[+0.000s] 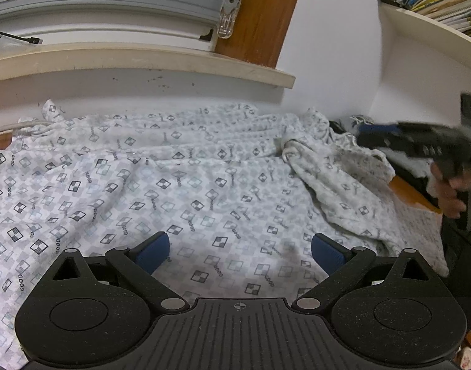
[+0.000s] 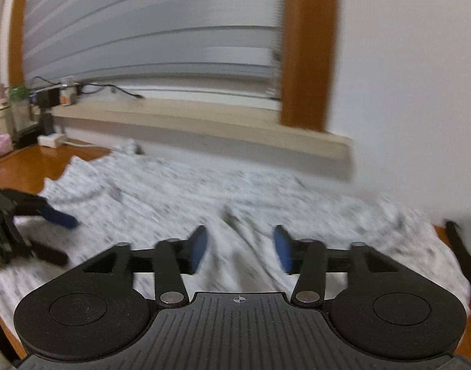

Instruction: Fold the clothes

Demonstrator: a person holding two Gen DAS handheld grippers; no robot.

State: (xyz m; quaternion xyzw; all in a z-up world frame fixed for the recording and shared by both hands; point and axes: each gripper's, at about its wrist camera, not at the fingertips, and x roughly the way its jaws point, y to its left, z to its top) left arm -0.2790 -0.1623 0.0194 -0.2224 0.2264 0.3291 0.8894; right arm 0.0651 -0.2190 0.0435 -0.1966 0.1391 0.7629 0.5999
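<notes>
A white garment [image 1: 180, 185] printed with grey checks and small black squares lies spread and wrinkled over a wooden table. My left gripper [image 1: 240, 251] hovers low over its near part, open, with nothing between the blue pads. In the left wrist view my right gripper [image 1: 399, 137] shows blurred at the right edge, held by a hand [image 1: 448, 191], above a bunched fold [image 1: 300, 148] of the garment. The right wrist view is motion-blurred: my right gripper [image 2: 240, 248] is open above the garment [image 2: 235, 191], and the left gripper [image 2: 53, 217] shows at far left.
A cream window ledge [image 1: 143, 61] and grey blinds [image 1: 112, 3] run behind the table. A bookshelf [image 1: 436, 3] stands at upper right. Bare wooden table [image 2: 35, 162] shows at left with a power strip [image 2: 52, 138], cables and small bottles. A black strap [image 2: 460, 246] lies at the right edge.
</notes>
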